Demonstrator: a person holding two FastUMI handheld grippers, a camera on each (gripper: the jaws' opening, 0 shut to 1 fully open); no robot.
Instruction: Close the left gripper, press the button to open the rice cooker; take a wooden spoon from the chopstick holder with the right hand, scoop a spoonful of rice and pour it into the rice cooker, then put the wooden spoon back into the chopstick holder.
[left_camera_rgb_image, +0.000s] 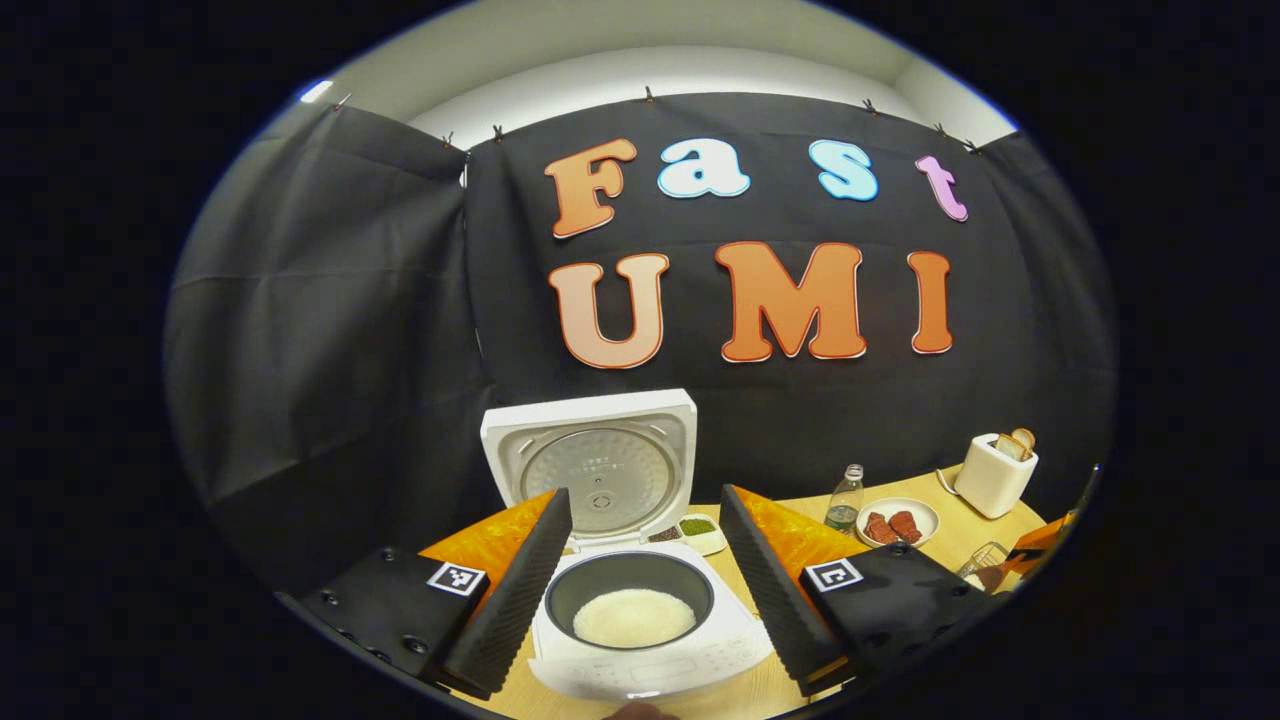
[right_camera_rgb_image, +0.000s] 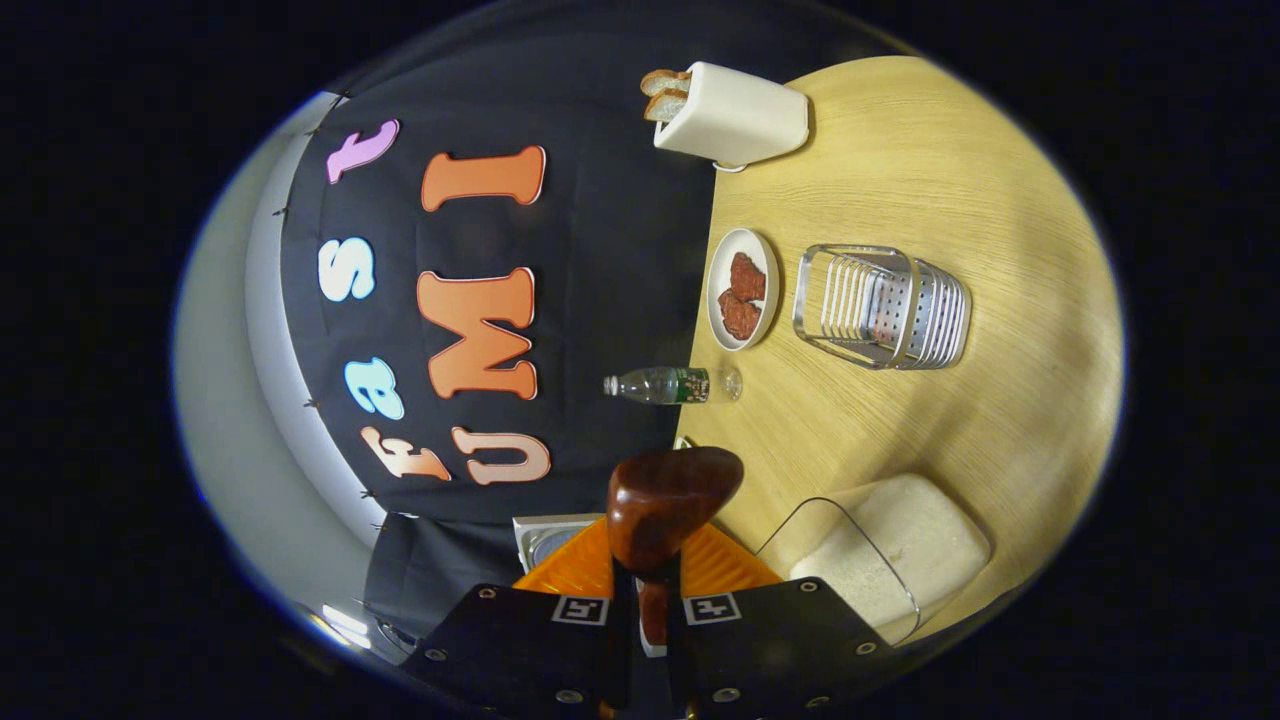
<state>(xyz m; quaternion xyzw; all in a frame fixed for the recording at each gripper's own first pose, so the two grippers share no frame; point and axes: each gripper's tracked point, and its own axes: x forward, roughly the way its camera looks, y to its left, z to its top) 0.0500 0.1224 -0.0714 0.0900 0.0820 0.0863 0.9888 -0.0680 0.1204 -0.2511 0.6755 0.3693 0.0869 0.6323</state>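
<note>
Pinching the wooden spoon (right_camera_rgb_image: 668, 500), right tongs (right_camera_rgb_image: 648, 610) hide its handle; left tongs (left_camera_rgb_image: 640, 570) spread.

The left gripper (left_camera_rgb_image: 640, 560), fingers (left_camera_rgb_image: 515, 590) spread wide, hangs over the open rice cooker (left_camera_rgb_image: 625, 560) holding rice (left_camera_rgb_image: 633, 617).

glossy wood spoon (right_camera_rgb_image: 672, 500), perforated metal holder (right_camera_rgb_image: 890, 305)
</note>
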